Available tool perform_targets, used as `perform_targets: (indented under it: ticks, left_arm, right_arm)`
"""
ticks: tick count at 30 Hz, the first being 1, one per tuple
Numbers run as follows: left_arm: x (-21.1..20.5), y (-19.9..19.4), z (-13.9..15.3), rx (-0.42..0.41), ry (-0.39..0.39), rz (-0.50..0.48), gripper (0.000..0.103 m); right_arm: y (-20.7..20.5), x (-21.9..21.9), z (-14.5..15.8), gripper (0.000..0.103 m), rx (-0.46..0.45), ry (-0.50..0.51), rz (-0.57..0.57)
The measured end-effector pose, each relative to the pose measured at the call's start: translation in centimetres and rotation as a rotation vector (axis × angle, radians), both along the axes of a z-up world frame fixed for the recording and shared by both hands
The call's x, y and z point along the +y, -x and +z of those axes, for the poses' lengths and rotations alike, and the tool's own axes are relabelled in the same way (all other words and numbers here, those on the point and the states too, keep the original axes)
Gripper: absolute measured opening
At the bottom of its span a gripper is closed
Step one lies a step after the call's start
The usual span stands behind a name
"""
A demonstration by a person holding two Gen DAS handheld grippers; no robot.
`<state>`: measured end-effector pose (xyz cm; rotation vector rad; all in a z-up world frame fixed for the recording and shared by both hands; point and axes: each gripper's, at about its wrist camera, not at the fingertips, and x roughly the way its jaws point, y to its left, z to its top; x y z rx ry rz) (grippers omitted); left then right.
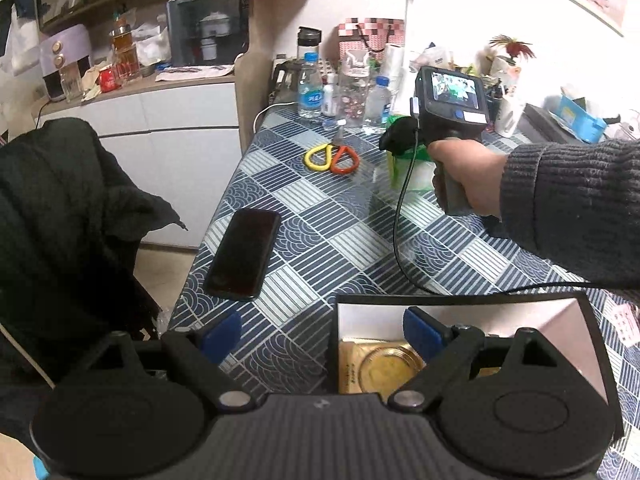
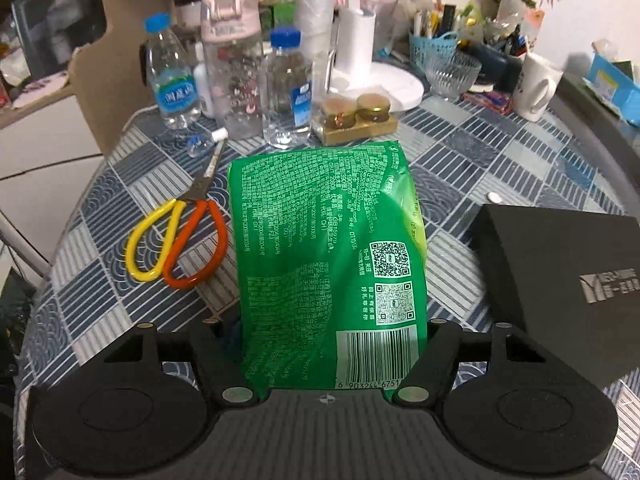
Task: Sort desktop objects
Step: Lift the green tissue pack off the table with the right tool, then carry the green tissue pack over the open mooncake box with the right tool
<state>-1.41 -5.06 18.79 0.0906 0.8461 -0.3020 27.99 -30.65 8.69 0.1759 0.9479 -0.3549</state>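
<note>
Step in hand: we judge that we are carrying the green tissue pack (image 2: 328, 248) toward wherever it gets sorted, probably the open box (image 1: 576, 320) at the lower right of the left wrist view.
Right hand-held gripper (image 2: 334, 332): its fingers are pinched on the near end of the green tissue pack, which fills the middle of the right wrist frame and appears lifted off the worktop (image 2: 500, 152), though we cannot be sure.
Left hand-held gripper (image 1: 324, 334): spread wide and holding nothing, its right blue pad (image 1: 420, 332) over the open box, its left pad over the cloth.
How to do it well: we would keep the grip steady, since the soft pack may sag or slip, and clear the scissors (image 2: 176, 240) just to its left and the black lid (image 2: 560, 280) at the right edge.
Other things to sort: a dark phone (image 1: 244, 256) lies left of centre in the left wrist view, near the worktop edge.
Box contents: a gold round tin (image 1: 384, 372) shows inside.
Surface: blue and white patterned cloth, smooth-looking.
Room: water bottles (image 2: 172, 76), a glass bowl (image 2: 452, 72) and a white mug (image 2: 536, 88) crowd the far side; a white cabinet (image 1: 160, 140) stands at the left.
</note>
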Motion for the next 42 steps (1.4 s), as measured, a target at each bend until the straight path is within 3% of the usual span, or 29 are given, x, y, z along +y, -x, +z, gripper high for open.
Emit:
perform_targets:
  ticks: [22,42]
  left_arm:
    - [-0.3,6.7,3.4,-0.07,-0.003,-0.044,0.103]
    - [0.5,11.2,4.8,-0.11,0.012,-0.076,0.103]
  right_arm:
    - [11.0,0.1,10.1,0.068,-0.148,-0.017,0.012]
    - [22.8,0.1,12.5,0.068,-0.195,-0.061,0.023]
